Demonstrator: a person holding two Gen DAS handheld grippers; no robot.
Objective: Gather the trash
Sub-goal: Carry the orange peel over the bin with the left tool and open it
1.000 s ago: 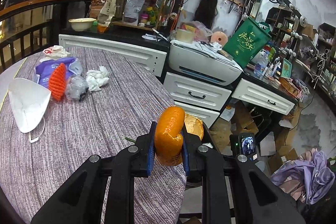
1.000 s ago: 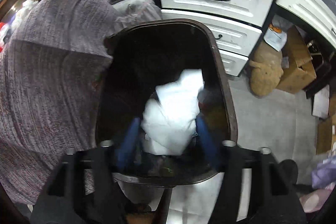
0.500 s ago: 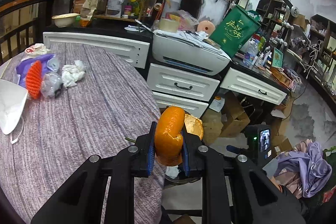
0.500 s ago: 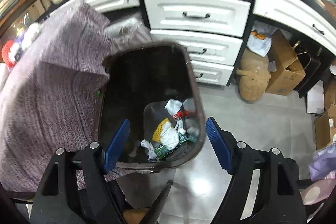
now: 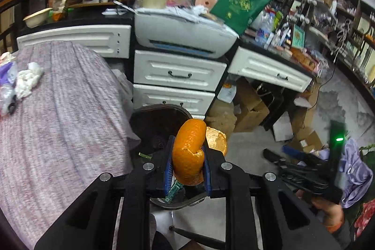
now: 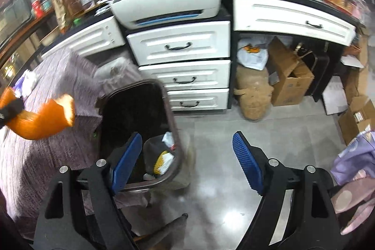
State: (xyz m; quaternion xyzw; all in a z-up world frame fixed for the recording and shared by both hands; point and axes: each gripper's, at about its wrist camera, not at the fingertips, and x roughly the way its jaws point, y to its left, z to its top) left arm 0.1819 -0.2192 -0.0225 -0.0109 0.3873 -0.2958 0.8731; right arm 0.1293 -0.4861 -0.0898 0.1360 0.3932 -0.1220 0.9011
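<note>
My left gripper [image 5: 186, 159] is shut on an orange peel [image 5: 188, 152] and holds it above the dark brown trash bin [image 5: 150, 114], which stands on the floor by the table's edge. The peel also shows at the left of the right wrist view [image 6: 39, 120]. My right gripper [image 6: 187, 163] is open and empty, over the bin's right rim [image 6: 172, 118] and the floor. The bin holds white and yellow scraps [image 6: 164, 159]. Crumpled white tissue [image 5: 28, 80] and other wrappers lie on the purple tablecloth [image 5: 58, 121] at far left.
White drawers [image 6: 180, 46] with a printer [image 6: 168, 2] on top stand right behind the bin. Cardboard boxes [image 6: 290, 79] and a brown sack [image 6: 253, 90] sit under the desk to the right. Grey floor [image 6: 222, 132] lies right of the bin.
The left gripper has carried the peel from over the table to above the bin. The right gripper has let go of the white trash into the bin, lifted and swung right.
</note>
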